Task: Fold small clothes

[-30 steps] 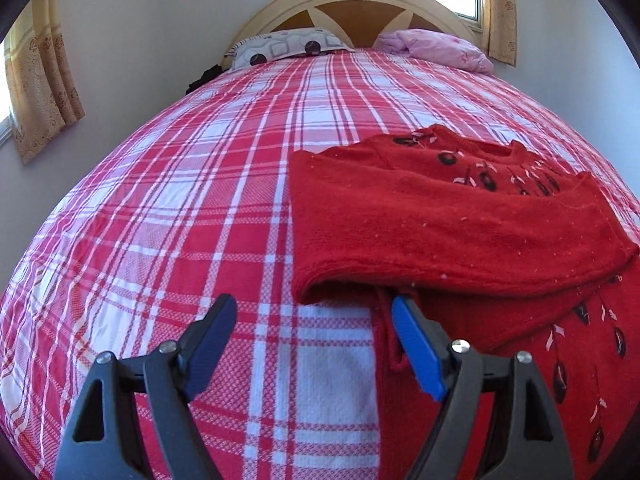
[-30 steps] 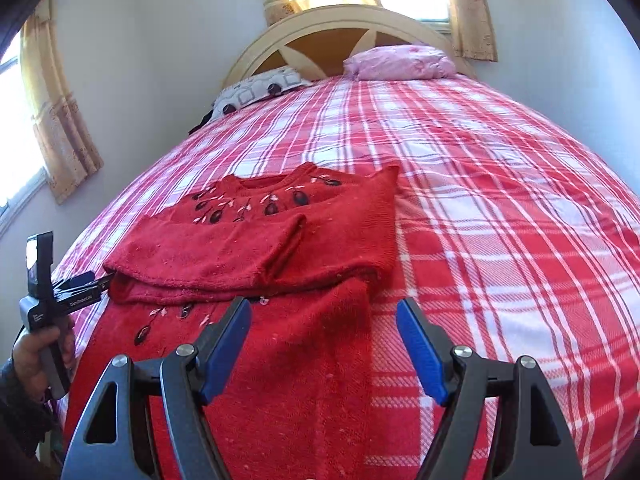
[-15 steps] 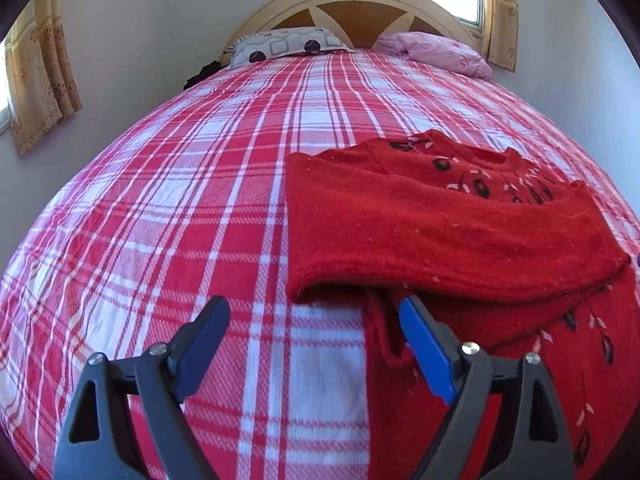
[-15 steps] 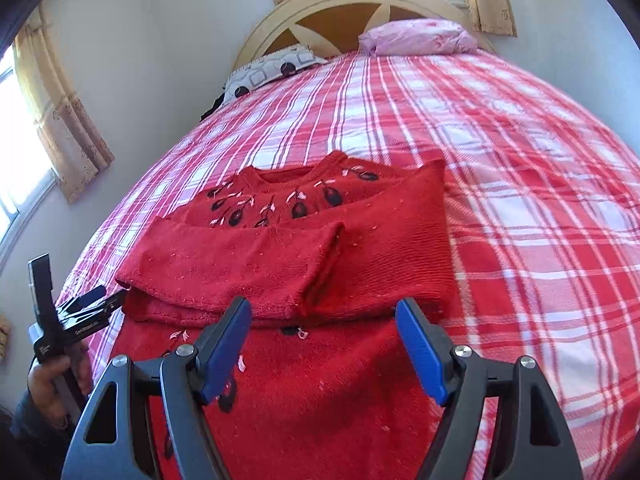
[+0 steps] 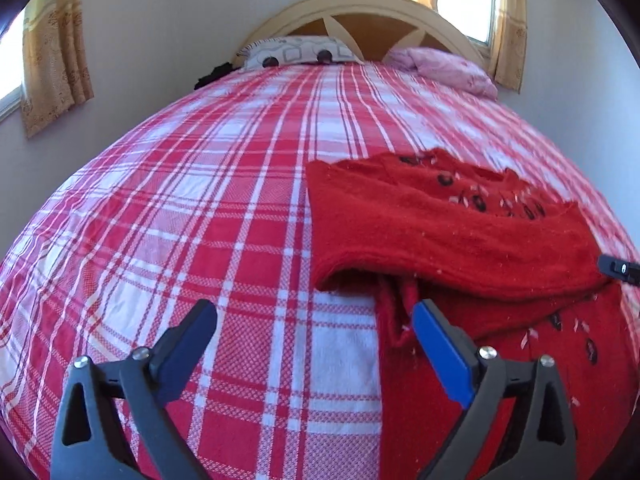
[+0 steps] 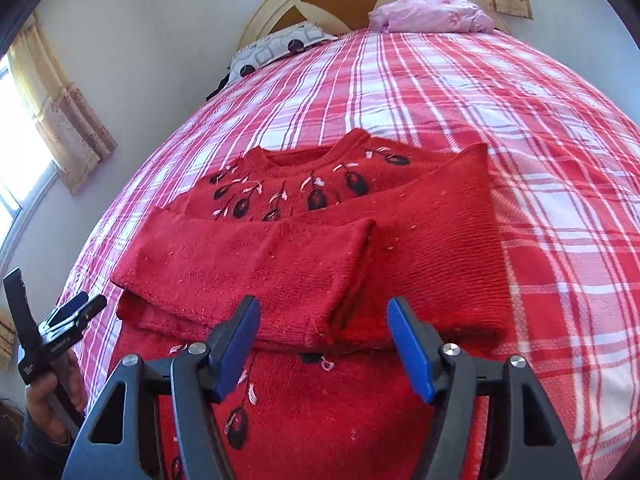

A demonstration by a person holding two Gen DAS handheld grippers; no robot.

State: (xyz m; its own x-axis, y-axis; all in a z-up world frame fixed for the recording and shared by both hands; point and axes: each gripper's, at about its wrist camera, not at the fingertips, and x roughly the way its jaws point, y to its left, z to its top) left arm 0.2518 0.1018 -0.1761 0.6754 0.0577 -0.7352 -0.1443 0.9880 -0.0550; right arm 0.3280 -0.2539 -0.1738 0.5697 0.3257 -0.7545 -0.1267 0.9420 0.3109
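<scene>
Over plaid bed (image 5: 240, 208), both claws (image 6: 322, 340) wide, empty.

Both wrist views low at bed foot, facing headboard (image 5: 372, 12), sharing red sweater (image 6: 320, 264)

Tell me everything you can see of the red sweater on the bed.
The red sweater is a fuzzy knit with a ribbed round neck and dark oval and pale pink stitched motifs on the chest and lower front. It lies flat on the plaid bedspread, neck toward the headboard. Both sleeves are folded across the chest, one overlapping the other. Neither open gripper touches it.
</scene>
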